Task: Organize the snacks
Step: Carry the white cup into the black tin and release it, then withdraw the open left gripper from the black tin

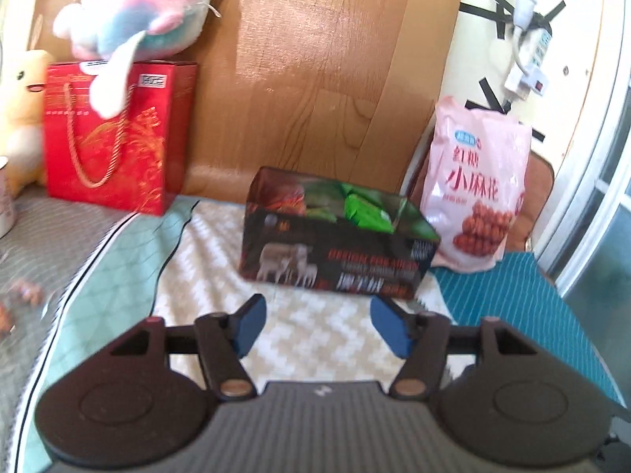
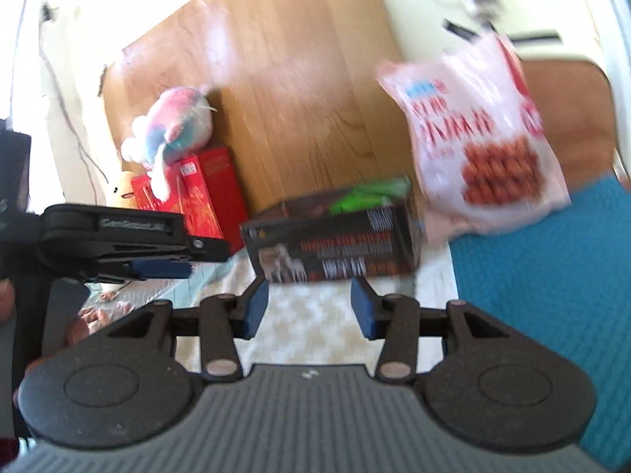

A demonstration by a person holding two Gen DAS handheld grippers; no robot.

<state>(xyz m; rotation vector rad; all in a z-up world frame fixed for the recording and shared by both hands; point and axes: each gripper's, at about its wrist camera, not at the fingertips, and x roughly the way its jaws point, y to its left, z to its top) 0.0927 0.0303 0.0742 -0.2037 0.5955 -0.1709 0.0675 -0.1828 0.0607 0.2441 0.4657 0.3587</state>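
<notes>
Red, a glossy gift bag (image 1: 114, 134) stood far left; the dark open cardboard box (image 1: 339, 252) holding green snack packets (image 1: 364, 213) sat centre, the pink pastry pouch (image 1: 477, 189) leaning just right of it. Both the left gripper (image 1: 317, 325) and right gripper (image 2: 309, 307) hung spread and empty before the box. Closing off-centre on its thin wall could tip it, spilling packets.

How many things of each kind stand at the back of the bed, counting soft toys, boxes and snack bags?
Soft toys: 2 (pastel plush, yellow plush)
Boxes: 2 (red gift box, dark open box)
Snack bags: 1 (pink bag)
Total: 5
</notes>
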